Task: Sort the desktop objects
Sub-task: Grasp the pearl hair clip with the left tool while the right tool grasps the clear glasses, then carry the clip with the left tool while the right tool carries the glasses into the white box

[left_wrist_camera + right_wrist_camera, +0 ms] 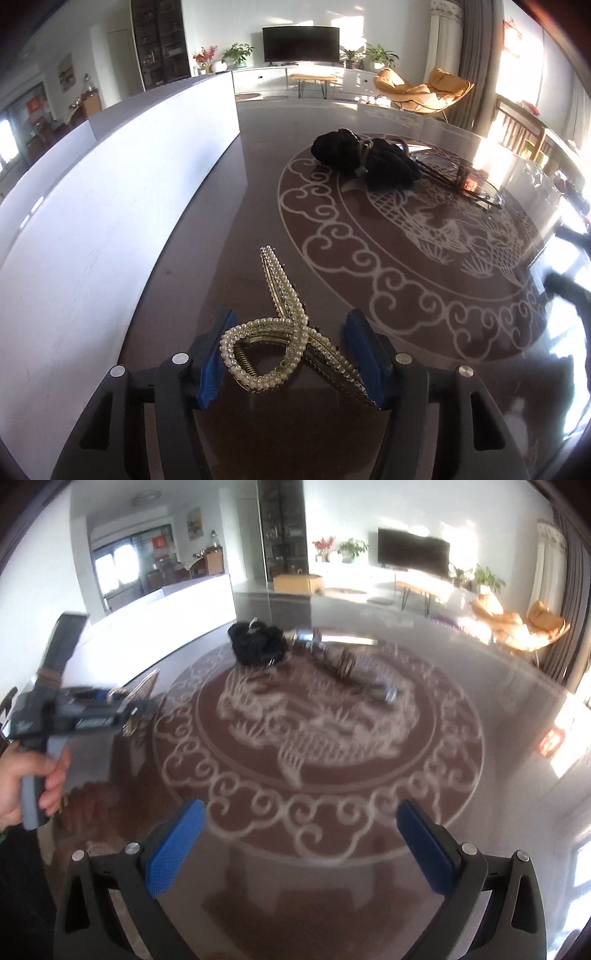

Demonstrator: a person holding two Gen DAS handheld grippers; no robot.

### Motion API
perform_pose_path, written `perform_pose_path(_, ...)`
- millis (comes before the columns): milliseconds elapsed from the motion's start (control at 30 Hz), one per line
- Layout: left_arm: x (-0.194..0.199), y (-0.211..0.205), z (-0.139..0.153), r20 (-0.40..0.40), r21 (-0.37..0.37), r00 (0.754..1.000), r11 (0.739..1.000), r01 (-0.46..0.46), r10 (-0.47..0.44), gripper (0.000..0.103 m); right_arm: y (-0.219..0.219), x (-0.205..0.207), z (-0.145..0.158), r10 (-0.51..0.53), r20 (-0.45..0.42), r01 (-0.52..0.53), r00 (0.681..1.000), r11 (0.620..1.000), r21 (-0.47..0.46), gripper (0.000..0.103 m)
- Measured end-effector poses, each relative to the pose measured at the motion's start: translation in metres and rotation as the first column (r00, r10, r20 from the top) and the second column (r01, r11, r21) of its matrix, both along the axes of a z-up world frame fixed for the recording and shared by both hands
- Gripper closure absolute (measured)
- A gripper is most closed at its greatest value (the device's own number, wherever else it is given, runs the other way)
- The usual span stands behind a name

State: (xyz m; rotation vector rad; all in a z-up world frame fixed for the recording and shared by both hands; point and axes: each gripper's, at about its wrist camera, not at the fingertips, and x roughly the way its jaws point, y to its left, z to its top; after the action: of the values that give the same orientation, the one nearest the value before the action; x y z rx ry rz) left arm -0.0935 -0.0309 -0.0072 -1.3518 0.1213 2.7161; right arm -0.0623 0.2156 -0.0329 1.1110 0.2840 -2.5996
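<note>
The left gripper has its jaws clamped on the pearl hair clip, ready to carry it to the white box; the right gripper hangs wide open and empty over the table

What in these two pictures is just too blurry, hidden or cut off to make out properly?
- Hair clip, left wrist view: whether the left gripper pads actually press it; its near end is hidden behind the right pad.
- Dark bundle: too small to name; in the right wrist view, blurred.
- Things behind the bundle, right wrist view: smeared by motion blur.
- White box: its inside is hidden by its wall.
</note>
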Motion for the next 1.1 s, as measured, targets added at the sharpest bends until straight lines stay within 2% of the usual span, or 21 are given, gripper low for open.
perform_pose_path(33, 0.004, 0.0, 0.0, 0.003, 0.001, 1.0, 1.0, 0.002, -0.002, 0.042, -0.004, -0.025, 0.003, 0.008, 0.008, -0.008, 1.0, 0.999, 0.039, 0.0)
perform_pose_path(133, 0.014, 0.0, -0.001, -0.013, 0.003, 1.0, 1.0, 0.013, -0.013, 0.042, -0.016, -0.096, 0.007, 0.075, 0.08, -0.079, 0.994, 0.996, 0.048, 0.0)
perform_pose_path(233, 0.019, -0.005, -0.002, -0.019, 0.036, 1.0, 0.999, 0.018, -0.017, 0.042, -0.025, -0.138, -0.002, 0.137, 0.157, -0.146, 0.978, 0.988, 0.049, 0.002)
perform_pose_path(300, 0.017, -0.012, -0.001, -0.019, 0.08, 1.0, 0.997, 0.011, -0.01, 0.043, -0.03, -0.152, -0.012, 0.173, 0.236, -0.185, 0.956, 0.982, 0.031, 0.022)
perform_pose_path(333, 0.016, -0.014, -0.001, -0.019, 0.093, 1.0, 0.996, 0.009, -0.007, 0.043, -0.031, -0.156, -0.019, 0.18, 0.275, -0.195, 0.944, 0.98, 0.03, 0.037)
perform_pose_path(367, 0.016, -0.014, -0.002, -0.019, 0.098, 1.0, 0.995, 0.009, -0.007, 0.043, -0.032, -0.155, -0.022, 0.18, 0.29, -0.2, 0.94, 0.979, 0.04, 0.047)
perform_pose_path(400, 0.015, -0.014, -0.001, -0.02, 0.099, 1.0, 0.995, 0.009, -0.007, 0.043, -0.032, -0.151, -0.022, 0.181, 0.279, -0.202, 0.943, 0.978, 0.045, 0.05)
perform_pose_path(467, 0.015, -0.013, -0.001, -0.02, 0.103, 1.0, 0.995, 0.007, -0.005, 0.043, -0.028, -0.145, -0.019, 0.163, 0.283, -0.176, 0.945, 0.984, 0.021, 0.076)
perform_pose_path(500, 0.015, -0.013, -0.001, -0.022, 0.108, 1.0, 0.994, 0.005, -0.002, 0.043, -0.024, -0.141, -0.017, 0.15, 0.292, -0.157, 0.945, 0.988, 0.001, 0.079)
perform_pose_path(633, 0.018, -0.012, 0.006, -0.042, 0.129, 0.999, 0.992, 0.003, 0.002, 0.045, -0.012, -0.114, 0.006, 0.113, 0.255, -0.105, 0.96, 0.993, -0.045, 0.08)
perform_pose_path(700, 0.021, -0.012, 0.013, -0.047, 0.139, 0.999, 0.99, 0.005, 0.001, 0.064, -0.007, -0.099, 0.021, 0.099, 0.239, -0.082, 0.966, 0.993, -0.079, 0.08)
perform_pose_path(767, 0.023, -0.013, 0.021, -0.05, 0.17, 0.999, 0.985, 0.01, -0.001, 0.065, -0.008, -0.087, 0.036, 0.098, 0.217, -0.081, 0.971, 0.993, -0.086, 0.08)
perform_pose_path(900, 0.028, -0.013, 0.031, -0.072, 0.184, 0.997, 0.983, 0.018, -0.005, 0.067, -0.025, -0.068, 0.057, 0.15, 0.185, -0.136, 0.971, 0.987, -0.086, 0.08)
perform_pose_path(1100, 0.033, -0.022, 0.038, -0.091, 0.21, 0.996, 0.977, 0.023, -0.004, 0.069, -0.046, -0.047, 0.078, 0.183, 0.146, -0.159, 0.972, 0.974, -0.161, 0.08)
